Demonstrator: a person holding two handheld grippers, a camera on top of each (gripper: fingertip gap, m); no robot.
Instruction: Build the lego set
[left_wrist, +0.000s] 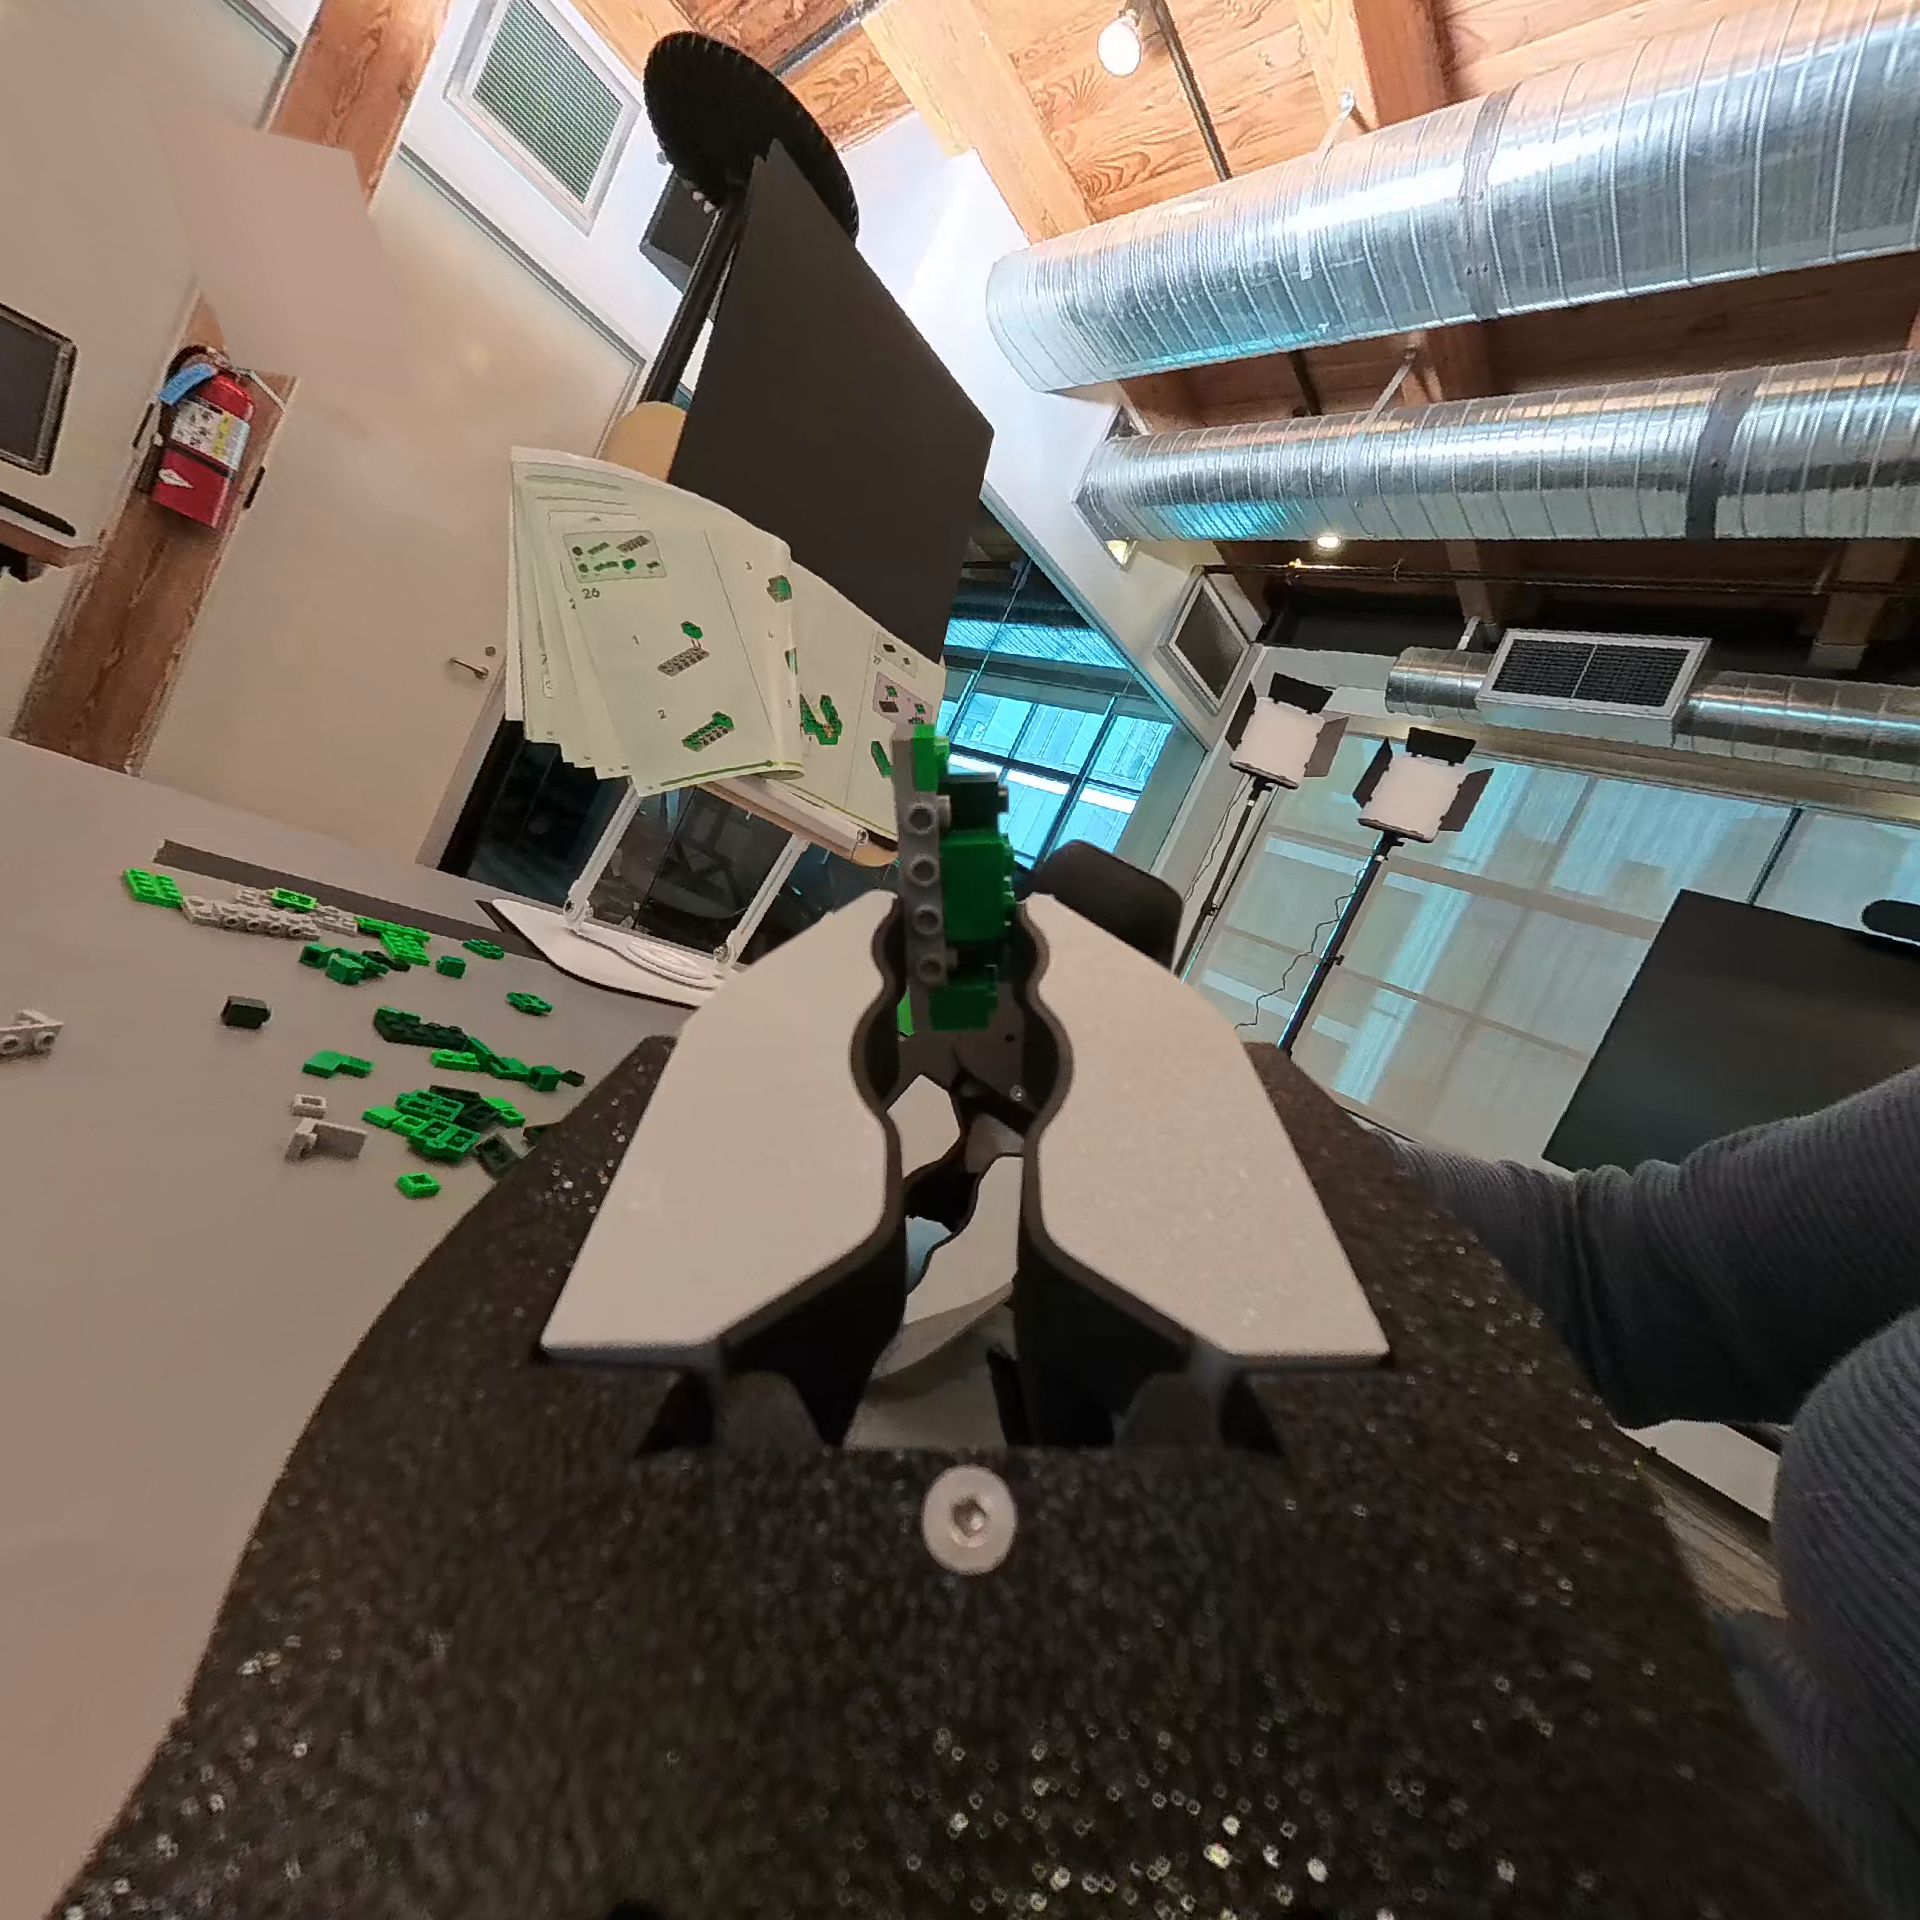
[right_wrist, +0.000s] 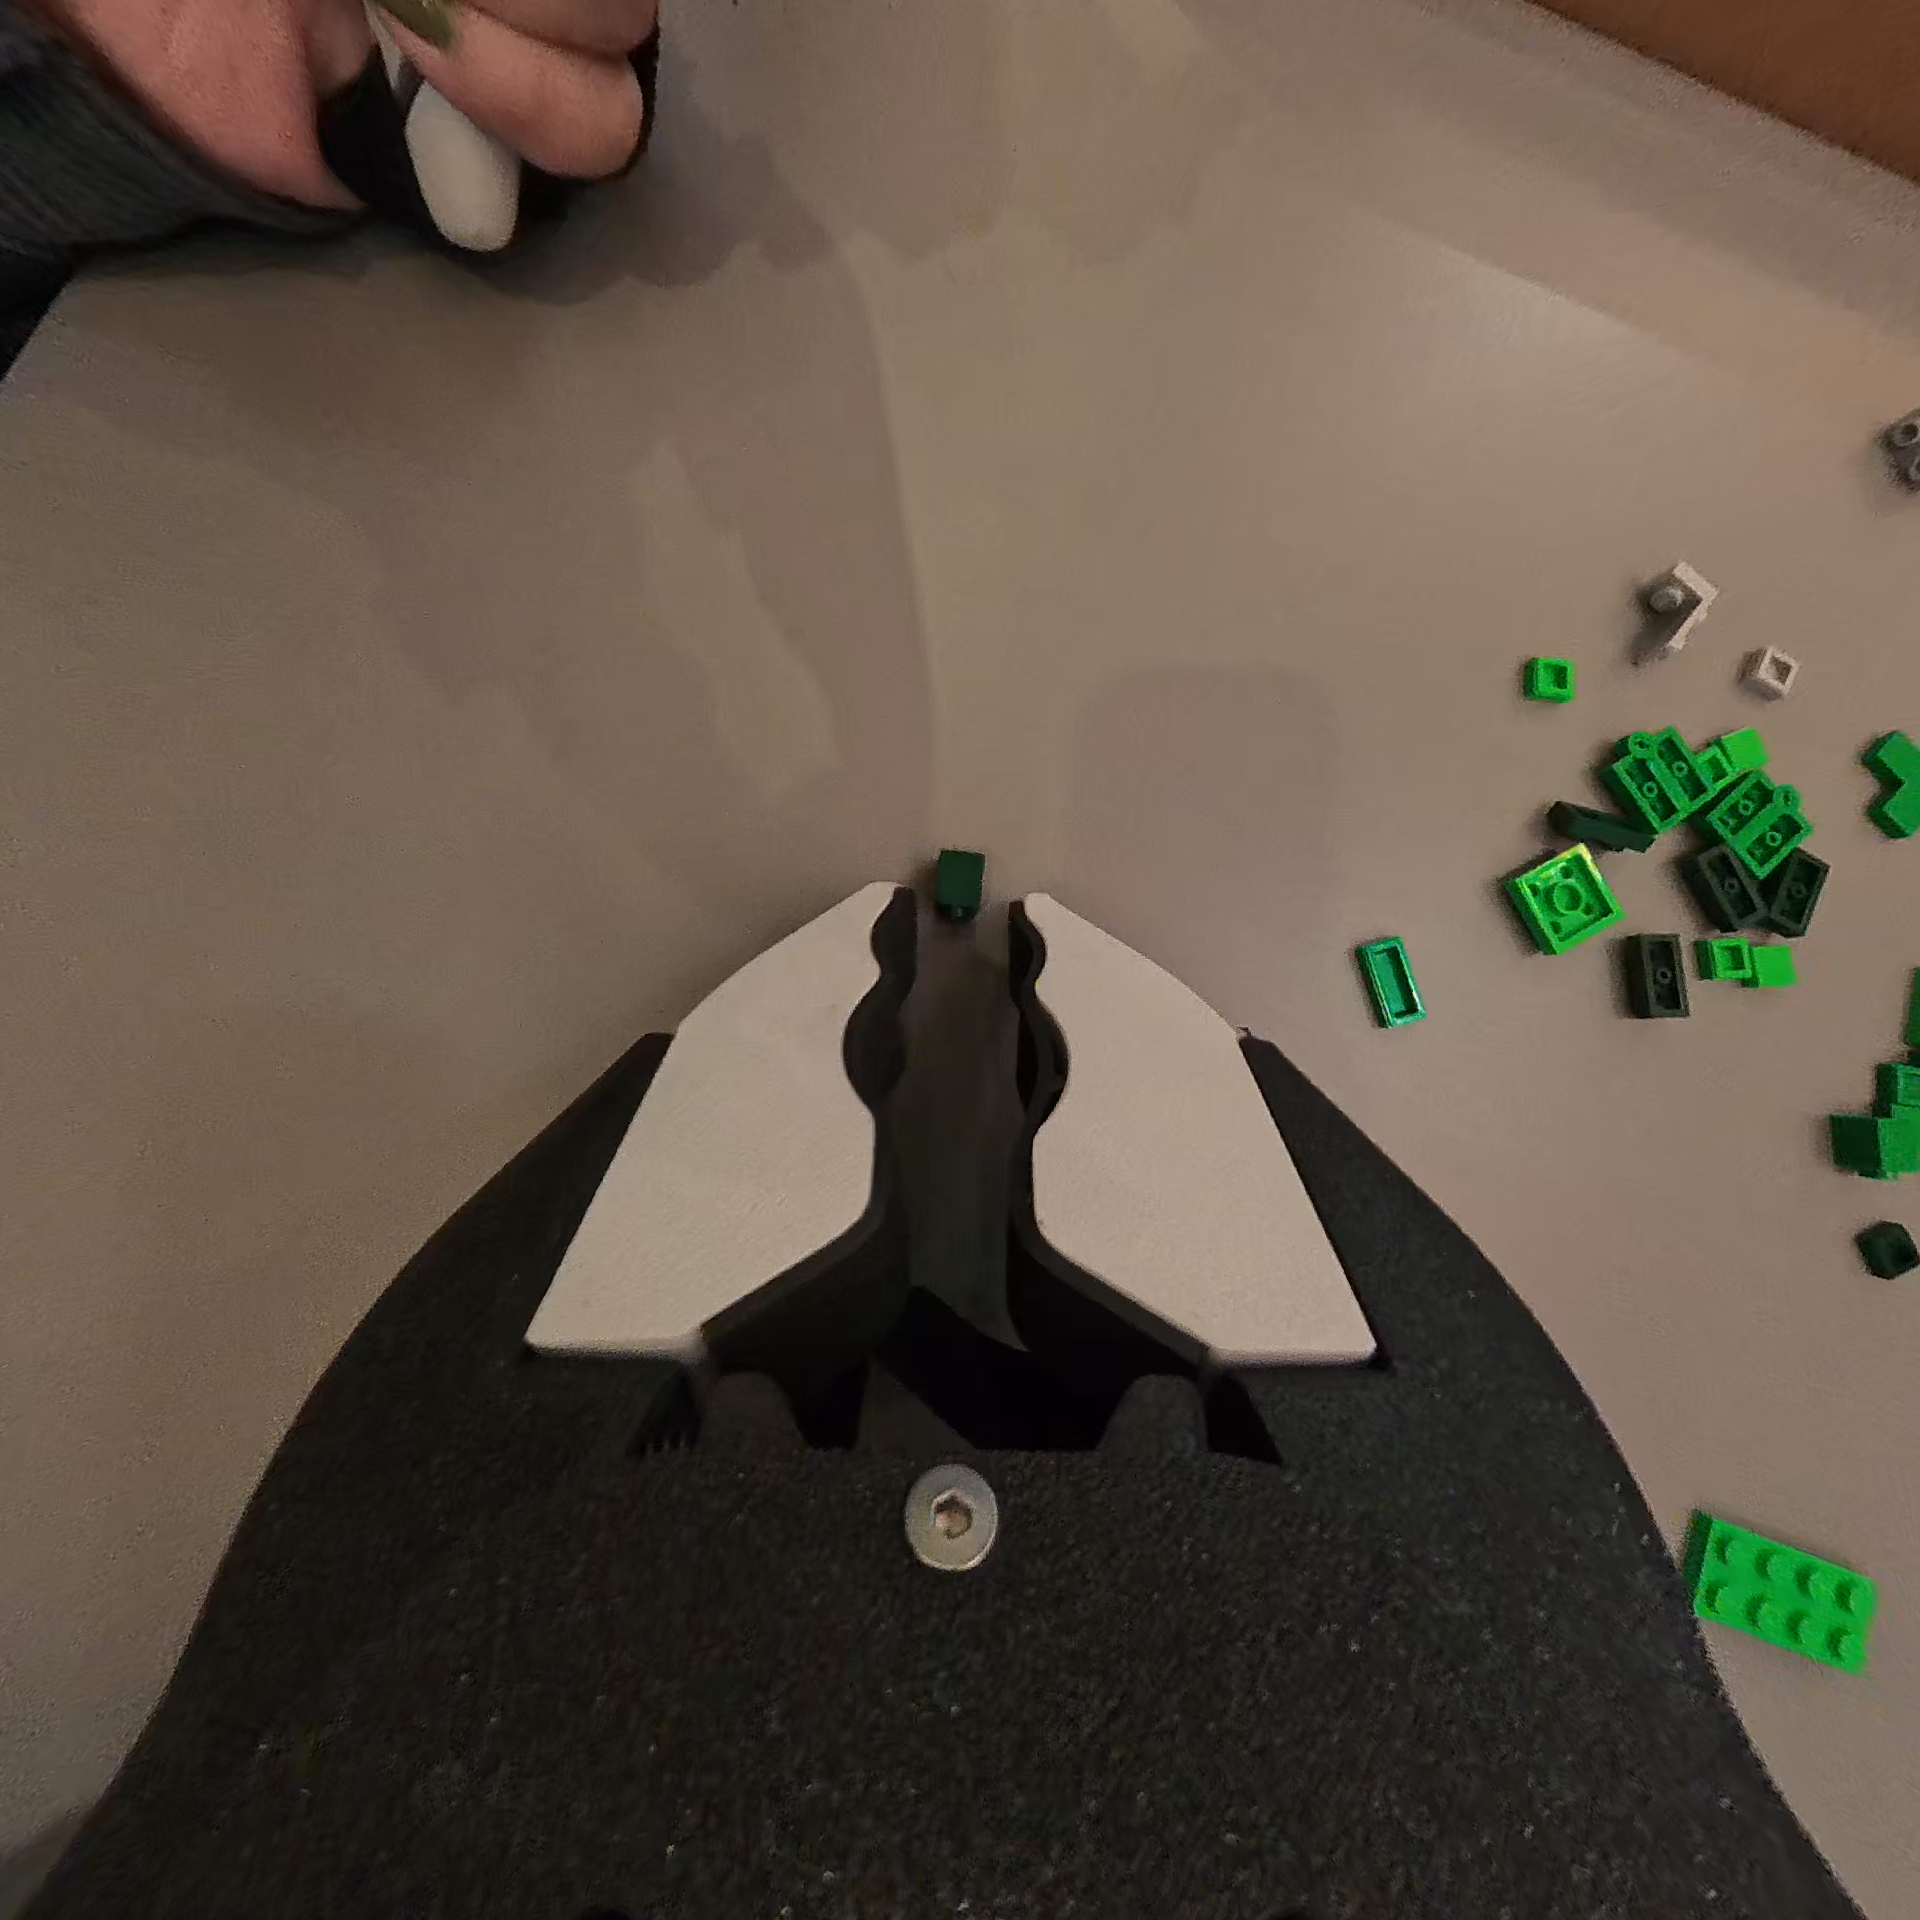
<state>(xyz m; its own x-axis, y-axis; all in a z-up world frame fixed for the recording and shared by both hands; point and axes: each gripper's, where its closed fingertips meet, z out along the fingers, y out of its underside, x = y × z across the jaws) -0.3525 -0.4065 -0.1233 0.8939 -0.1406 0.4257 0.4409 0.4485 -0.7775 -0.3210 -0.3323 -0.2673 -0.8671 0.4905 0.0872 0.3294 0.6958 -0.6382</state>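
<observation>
**Between the left fingers: partial lego build held aloft**

Left gripper (left_wrist: 961, 935) is clenched on the grey-and-green assembly (left_wrist: 951, 894), raised above the table (left_wrist: 156, 1195). Right gripper (right_wrist: 961, 904) is released, fingers apart, with a dark green brick (right_wrist: 958, 881) lying on the table just beyond its tips. Loose bricks (right_wrist: 1704, 831) lie to the right.

Left white-fingered black claw (left_wrist: 956, 961) is tilting upward, fingers closing on a held piece. Right white-fingered black claw (right_wrist: 961, 904) is pointing downward, fingers parted. Bare hand (right_wrist: 416, 94) is gripping a handle.
</observation>
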